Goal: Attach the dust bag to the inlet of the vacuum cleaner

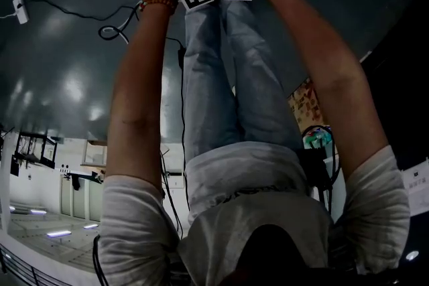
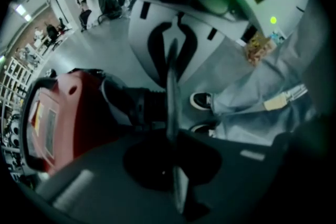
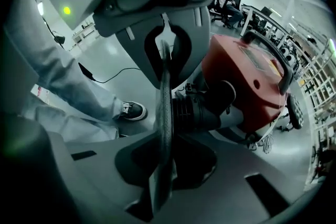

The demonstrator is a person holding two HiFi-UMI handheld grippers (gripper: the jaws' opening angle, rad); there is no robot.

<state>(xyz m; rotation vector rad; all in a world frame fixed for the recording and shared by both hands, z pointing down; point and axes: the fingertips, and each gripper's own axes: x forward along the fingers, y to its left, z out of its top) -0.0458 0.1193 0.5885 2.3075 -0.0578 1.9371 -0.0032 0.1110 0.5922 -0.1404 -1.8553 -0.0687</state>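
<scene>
Plainly, left hand-held gripper [image 2: 172, 131] had jaws pressed together, right hand-held gripper [image 3: 164, 128] likewise — red vacuum cleaner [image 3: 252, 81] stood near both.

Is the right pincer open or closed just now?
Shut: in the right gripper view, the right gripper pinches a thin grey fabric sheet, seen edge-on, between its jaws.
</scene>
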